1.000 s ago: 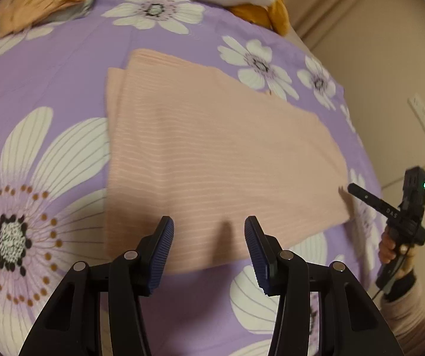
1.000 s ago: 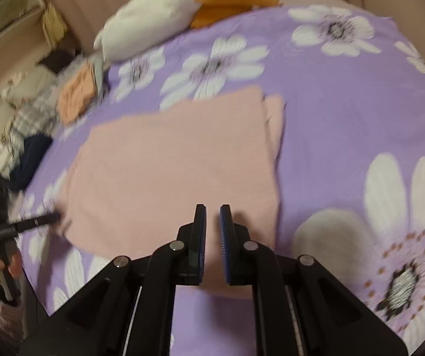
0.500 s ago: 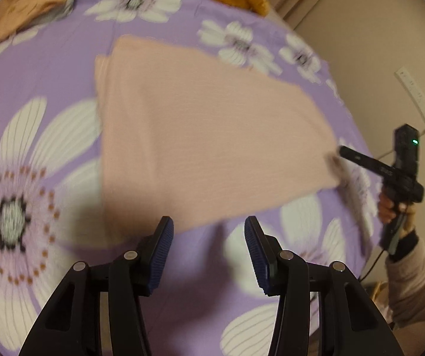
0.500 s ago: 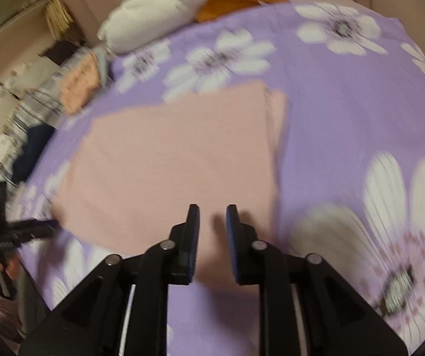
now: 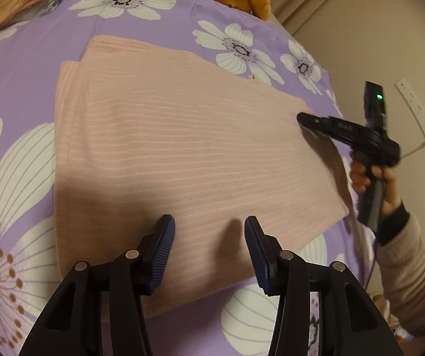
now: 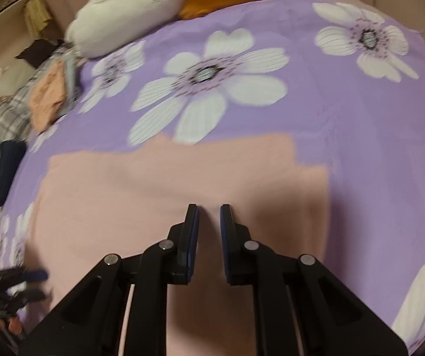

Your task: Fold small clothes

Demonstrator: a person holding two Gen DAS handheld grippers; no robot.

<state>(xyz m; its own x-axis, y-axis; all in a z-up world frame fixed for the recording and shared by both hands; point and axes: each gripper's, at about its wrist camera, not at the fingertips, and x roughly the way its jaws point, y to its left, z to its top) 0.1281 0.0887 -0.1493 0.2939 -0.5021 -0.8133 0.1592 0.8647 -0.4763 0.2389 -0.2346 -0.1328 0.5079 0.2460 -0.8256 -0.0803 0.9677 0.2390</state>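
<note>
A pale pink ribbed garment (image 5: pixel 183 148) lies folded flat on the purple flowered bedspread (image 5: pixel 34 44). My left gripper (image 5: pixel 209 237) is open and empty, low over the garment's near edge. My right gripper also shows in the left wrist view (image 5: pixel 304 120), hovering over the garment's right corner. In the right wrist view the right gripper (image 6: pixel 209 222) has its jaws a small gap apart, empty, low over the pink garment (image 6: pixel 153 192). The left gripper shows blurred at the lower left of the right wrist view (image 6: pixel 28 279).
A white and orange plush toy (image 6: pixel 153 9) lies at the bed's far end. A pile of clothes (image 6: pixel 43 95) with orange, plaid and navy pieces lies at the bed's left side. A beige wall with a power strip (image 5: pixel 417 109) stands to the right.
Both grippers moved forward and lower over the garment. The right gripper's jaws opened from nearly shut to a small gap. The left gripper stayed open.
</note>
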